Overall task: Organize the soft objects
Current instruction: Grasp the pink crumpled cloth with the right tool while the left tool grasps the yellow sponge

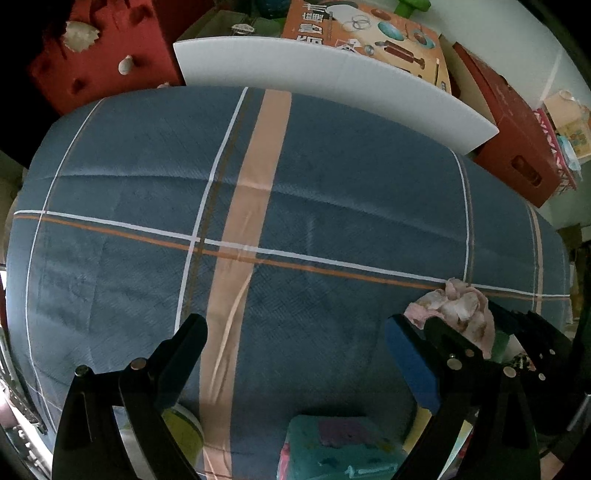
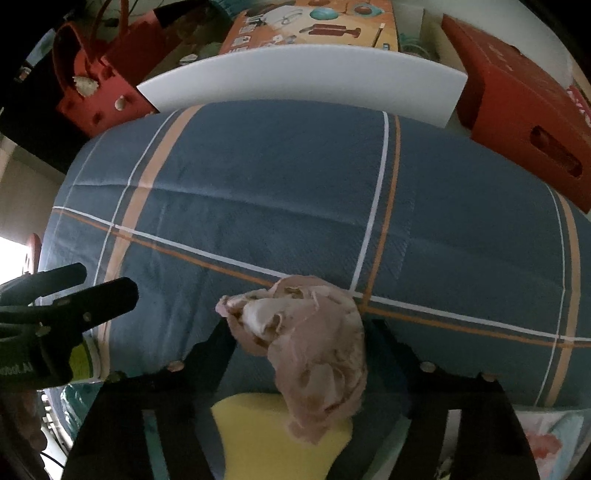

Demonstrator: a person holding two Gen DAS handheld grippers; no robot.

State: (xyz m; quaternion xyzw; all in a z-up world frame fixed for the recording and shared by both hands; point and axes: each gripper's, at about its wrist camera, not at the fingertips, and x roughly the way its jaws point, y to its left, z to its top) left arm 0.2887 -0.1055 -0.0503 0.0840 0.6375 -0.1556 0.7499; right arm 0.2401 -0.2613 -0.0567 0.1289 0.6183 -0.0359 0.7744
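Observation:
A crumpled pink cloth lies near the front edge of the blue plaid cover, and part of it droops over that edge. My right gripper points down over the cloth, one finger on each side. The cloth fills the gap and reaches both fingers, but I see no firm pinch. In the left wrist view the same pink cloth sits at the right, with the right gripper's black fingers around it. My left gripper hangs open over bare cover to the left. The left gripper also shows at the left edge of the right wrist view.
A white foam board stands along the cover's far edge. Red boxes and an orange printed carton stand behind it. Below the near edge are a yellow object, a teal toy box and a yellow-green round item.

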